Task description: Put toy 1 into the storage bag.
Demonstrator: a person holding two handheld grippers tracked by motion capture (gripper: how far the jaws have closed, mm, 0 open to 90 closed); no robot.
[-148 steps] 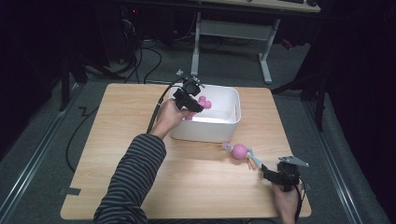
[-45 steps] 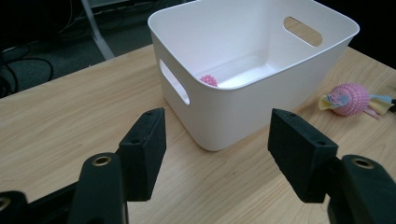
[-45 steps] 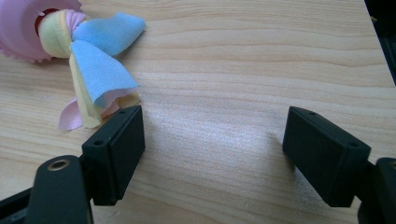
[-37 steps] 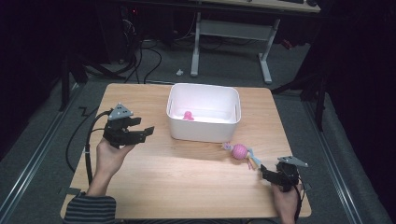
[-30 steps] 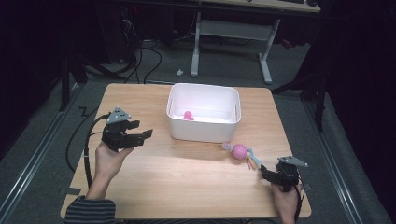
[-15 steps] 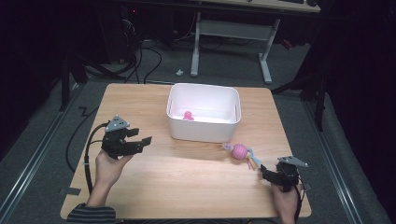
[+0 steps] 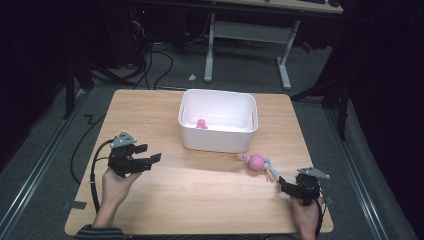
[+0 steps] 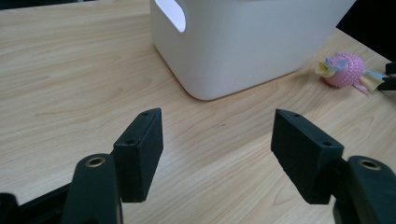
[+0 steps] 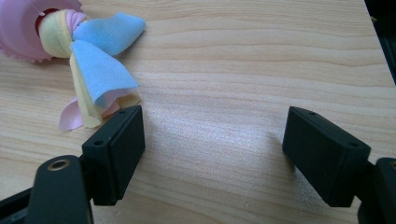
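A white tub [image 7: 218, 135] stands at the middle back of the wooden table [image 7: 200, 200], and a small pink toy [image 7: 201, 124] lies inside it. A pink knobbly ball with pastel cloth ribbons [image 7: 256, 162] rests on the wood in front of the tub's right corner. My left gripper [image 7: 149, 153] hovers low at the table's left, pointing toward the tub [image 8: 243, 42]. Its jaws have just been opening, with nothing between them [image 8: 217, 154]. My right gripper [image 7: 282, 183] sits at the front right, open and empty [image 9: 212, 154]. The ball's ribbons [image 9: 100, 79] lie just beyond its left jaw.
Behind the table stands a white desk frame [image 7: 247, 35] on a dark floor strewn with cables [image 7: 150, 70]. The left gripper's cable [image 7: 95, 170] loops off the table's left edge. Bare wood lies between the two grippers.
The left hand has come back from over the tub to the table's left and sunk lower, its jaws a little wider. The right gripper and the ball have stayed put.
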